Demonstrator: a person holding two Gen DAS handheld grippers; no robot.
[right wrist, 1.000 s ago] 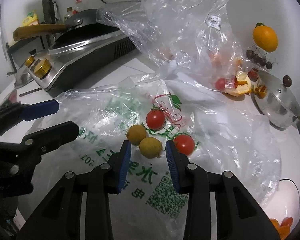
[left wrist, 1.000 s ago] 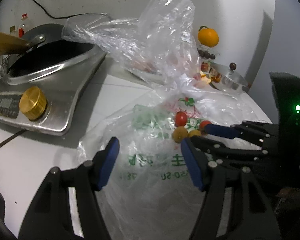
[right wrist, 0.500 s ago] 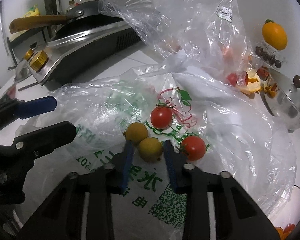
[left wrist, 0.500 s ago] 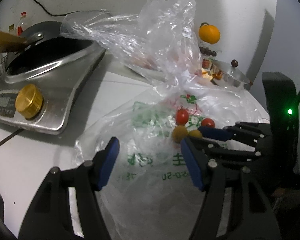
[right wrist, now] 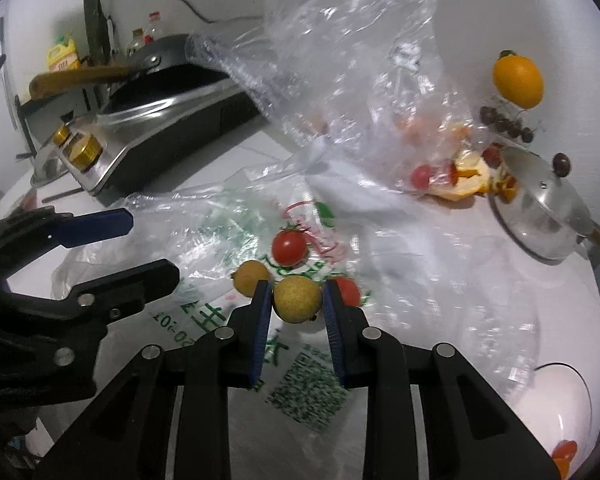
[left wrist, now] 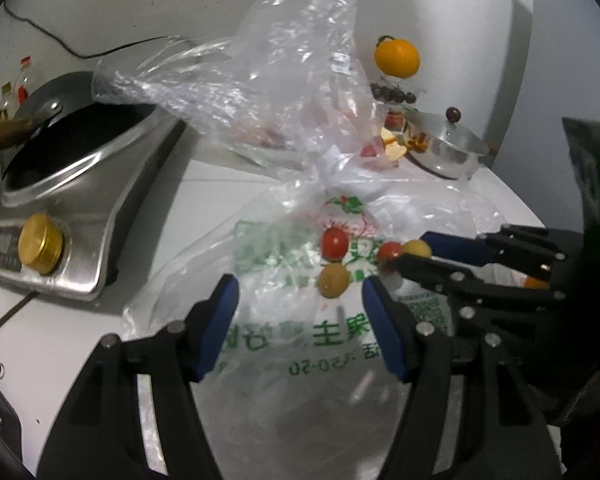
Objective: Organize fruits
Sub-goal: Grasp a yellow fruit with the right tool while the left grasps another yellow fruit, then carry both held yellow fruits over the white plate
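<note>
My right tool (right wrist: 296, 300) is clamped on a small yellow fruit (right wrist: 298, 299) above the printed bag (right wrist: 220, 316), my left tool (left wrist: 296, 304) gapes empty, so I should lift gently without snagging plastic.

Black angular right tool (right wrist: 296, 300) – blue pads, silver screws, left tool (left wrist: 296, 312) alike

Round yellow-brown fruit (right wrist: 298, 299) lifted above two red tomatoes (right wrist: 289, 246) on plastic.
</note>
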